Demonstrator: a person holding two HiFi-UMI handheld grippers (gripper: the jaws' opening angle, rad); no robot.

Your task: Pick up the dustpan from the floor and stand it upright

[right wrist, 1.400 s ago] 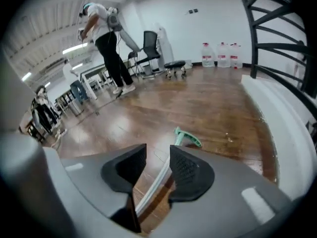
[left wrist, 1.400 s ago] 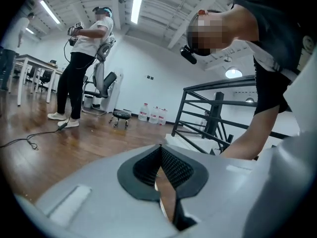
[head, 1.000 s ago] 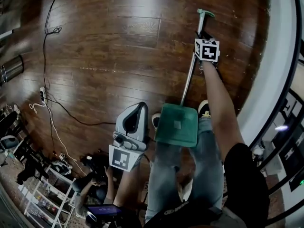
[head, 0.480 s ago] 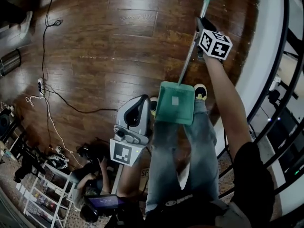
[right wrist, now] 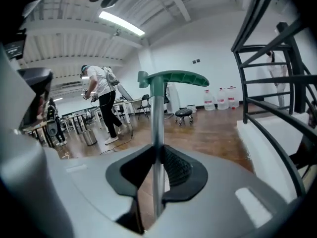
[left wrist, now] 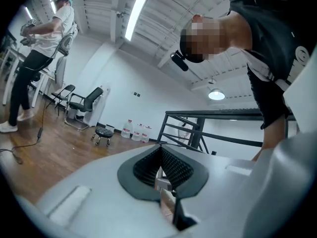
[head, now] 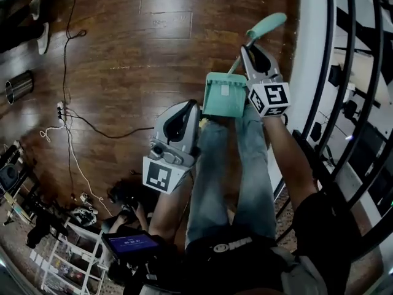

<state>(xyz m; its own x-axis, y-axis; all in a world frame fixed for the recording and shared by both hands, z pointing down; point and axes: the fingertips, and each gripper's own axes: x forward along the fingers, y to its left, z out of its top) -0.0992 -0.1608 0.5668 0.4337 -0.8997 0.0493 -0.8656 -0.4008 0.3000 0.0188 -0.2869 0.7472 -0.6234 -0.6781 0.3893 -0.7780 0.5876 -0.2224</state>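
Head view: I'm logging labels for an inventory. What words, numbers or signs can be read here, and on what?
Nothing here reads as clear text.
Pale sticker on the dustpan: too small to read.
White print on the person's shirt: blurred, unreadable.
Lit screen: writing too small to read.
Marker cubes: black-and-white square patterns only, no words.

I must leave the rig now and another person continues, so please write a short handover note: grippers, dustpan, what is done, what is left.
Left gripper: jaws together, empty.
Right gripper: jaws closing on the metal pole of the dustpan, below its teal handle.
Position: pole near upright, handle on top, pan end low in front of the person's legs. I cannot tell whether it touches the floor.
Done: pickup.
Left: stand it on the floor, check that it stays upright, then release.
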